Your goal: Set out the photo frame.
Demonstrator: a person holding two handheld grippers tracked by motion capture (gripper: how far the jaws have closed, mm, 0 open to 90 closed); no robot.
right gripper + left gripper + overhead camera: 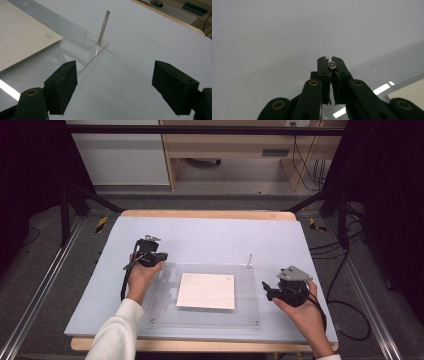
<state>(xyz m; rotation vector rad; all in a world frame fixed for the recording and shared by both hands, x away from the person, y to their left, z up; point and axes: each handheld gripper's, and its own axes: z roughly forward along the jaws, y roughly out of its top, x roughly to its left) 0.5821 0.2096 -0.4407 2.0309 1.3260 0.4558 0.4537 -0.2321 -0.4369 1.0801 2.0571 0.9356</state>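
1. Your left gripper (pixel 332 65) has its jaws clamped on a pin (pixel 332 65) at the clear plate's (pixel 165 317) far left corner
2. Your right gripper (pixel 113 87) has its jaws wide with nothing between them, off the plate's right edge
3. A second pin (pixel 103 28) stands upright in the far right corner
4. Bare mat (pixel 210 237) lies open beyond the far edge; paper (pixel 206 290) covers the middle

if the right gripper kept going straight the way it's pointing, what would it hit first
Probably the upright metal pin standing at the corner of the clear acrylic sheet. The right gripper has open, empty jaws; the pin sits slightly left of their centre, so it might graze past, depth being unclear.
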